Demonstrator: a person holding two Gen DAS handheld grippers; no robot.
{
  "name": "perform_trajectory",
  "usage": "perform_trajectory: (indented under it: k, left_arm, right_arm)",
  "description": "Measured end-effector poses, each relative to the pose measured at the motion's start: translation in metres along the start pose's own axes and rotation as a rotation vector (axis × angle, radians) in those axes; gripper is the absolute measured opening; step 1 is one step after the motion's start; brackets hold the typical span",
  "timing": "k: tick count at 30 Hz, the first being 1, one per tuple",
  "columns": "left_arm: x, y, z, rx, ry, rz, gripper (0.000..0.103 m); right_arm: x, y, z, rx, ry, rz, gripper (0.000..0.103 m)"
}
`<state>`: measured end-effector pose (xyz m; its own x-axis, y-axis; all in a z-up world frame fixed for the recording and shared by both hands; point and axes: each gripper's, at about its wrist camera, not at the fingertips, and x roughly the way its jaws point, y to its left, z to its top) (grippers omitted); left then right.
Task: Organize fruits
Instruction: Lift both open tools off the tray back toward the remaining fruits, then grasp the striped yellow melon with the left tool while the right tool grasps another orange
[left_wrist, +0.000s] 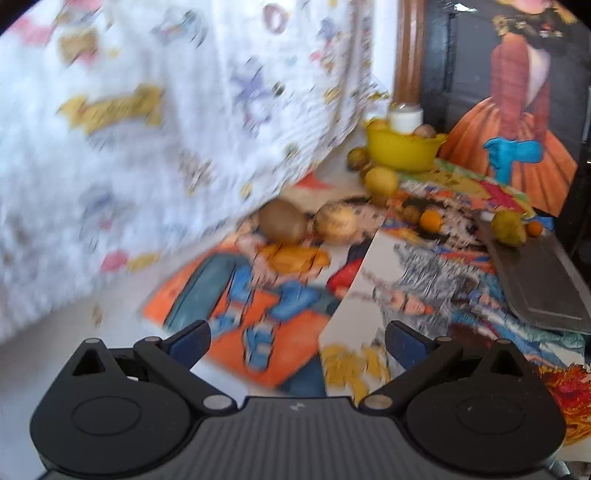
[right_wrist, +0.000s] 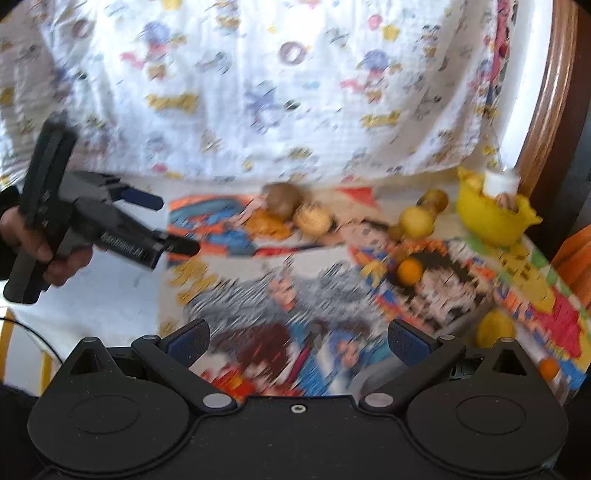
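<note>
Fruits lie scattered on a table covered with cartoon posters. A brown kiwi (left_wrist: 282, 220) (right_wrist: 283, 198) and a pale round fruit (left_wrist: 338, 223) (right_wrist: 314, 218) sit at the back by a hanging cloth. A yellow bowl (left_wrist: 402, 147) (right_wrist: 493, 218) holds a white jar and some fruit. A yellow fruit (left_wrist: 380, 181) (right_wrist: 417, 221) and a small orange (left_wrist: 430, 220) (right_wrist: 409, 270) lie near it. My left gripper (left_wrist: 297, 338) (right_wrist: 173, 225) is open and empty, held above the table's left side. My right gripper (right_wrist: 298, 338) is open and empty above the posters.
A dark tray (left_wrist: 539, 280) lies at the right with a green-yellow fruit (left_wrist: 509, 228) at its far end and a tiny orange (left_wrist: 534, 229) beside it. A white patterned cloth (right_wrist: 258, 92) hangs behind the table. Another yellow fruit (right_wrist: 494, 328) lies at the right.
</note>
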<state>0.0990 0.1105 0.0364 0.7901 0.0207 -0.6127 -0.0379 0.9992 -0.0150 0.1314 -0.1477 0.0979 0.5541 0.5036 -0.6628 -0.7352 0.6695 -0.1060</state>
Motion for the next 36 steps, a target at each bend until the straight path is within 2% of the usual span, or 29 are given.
perform_trajectory:
  k: [6,13,18,22,29,36]
  left_arm:
    - [0.017,-0.013,0.021,0.106,-0.108,-0.034,0.103]
    - [0.056,-0.038,0.043,0.295,-0.174,-0.050,0.103]
    - [0.088,-0.049,0.055,0.387,-0.162,-0.061,0.103]
    - [0.114,-0.052,0.061,0.427,-0.114,-0.062,0.102]
    - [0.143,-0.048,0.066,0.465,-0.073,-0.073,0.096]
    - [0.157,-0.052,0.073,0.497,-0.056,-0.067,0.085]
  right_arm:
    - [0.019,-0.041,0.019,0.005,-0.035,-0.104,0.102]
    - [0.062,-0.089,0.026,0.093,-0.046,-0.144,0.102]
    - [0.102,-0.108,0.025,0.136,-0.043,-0.101,0.100]
    - [0.132,-0.120,0.024,0.175,-0.028,-0.059,0.096]
    - [0.168,-0.134,0.019,0.240,-0.002,-0.040,0.083]
    - [0.185,-0.145,0.014,0.277,0.013,-0.025,0.070]
